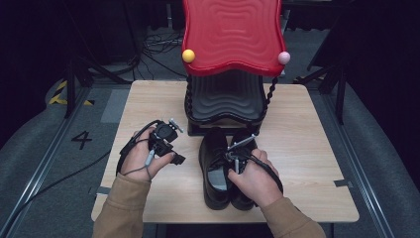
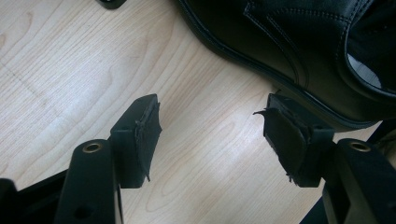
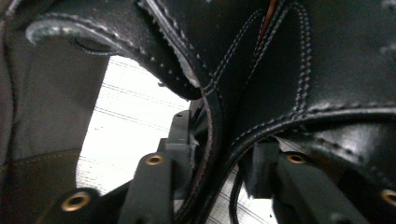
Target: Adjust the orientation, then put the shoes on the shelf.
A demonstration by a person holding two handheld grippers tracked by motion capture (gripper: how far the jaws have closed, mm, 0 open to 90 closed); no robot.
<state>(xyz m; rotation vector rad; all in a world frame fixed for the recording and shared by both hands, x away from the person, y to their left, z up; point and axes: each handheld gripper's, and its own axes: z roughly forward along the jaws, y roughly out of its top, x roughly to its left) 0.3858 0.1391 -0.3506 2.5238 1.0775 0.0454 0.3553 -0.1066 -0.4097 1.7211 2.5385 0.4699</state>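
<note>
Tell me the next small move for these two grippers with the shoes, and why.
Probably lift the shoes slightly with the right gripper. In the right gripper view its jaws straddle the two touching inner walls, seemingly pinched shut, so the pair may rise together toward the rack. The left gripper sits open over bare table beside them, free to steady the near shoe.
</note>
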